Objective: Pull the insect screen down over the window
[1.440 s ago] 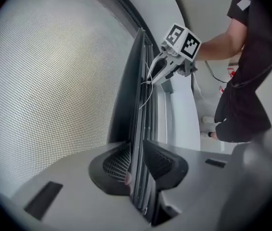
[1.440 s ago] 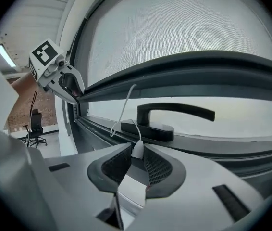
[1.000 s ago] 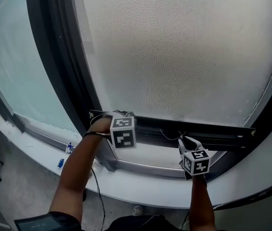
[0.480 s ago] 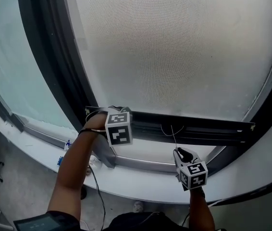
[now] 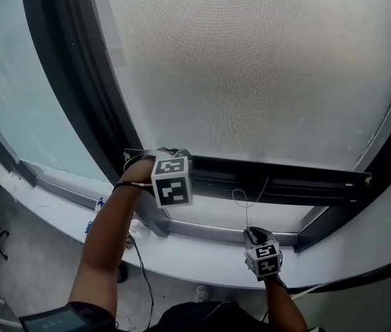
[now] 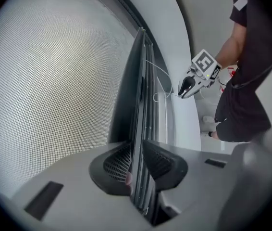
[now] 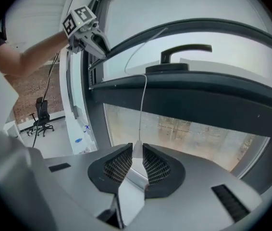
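Left gripper (image 6: 137, 146) clamps dark bar (image 5: 278, 178) of mesh screen (image 5: 251, 68); right gripper (image 7: 137, 150) apparently pinches cord (image 7: 142, 109).

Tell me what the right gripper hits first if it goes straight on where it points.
The right gripper, shut on the cord's white tab, aims at the dark frame bar or the glass just under it; probably one of these first. Nothing nearer shows, but depth is unclear.

Head cam up high, looks steeply down at screen bar (image 5: 278, 183). Left gripper cam right on screen bar, sighting along it. Right gripper cam lower, looks up at same screen bar.
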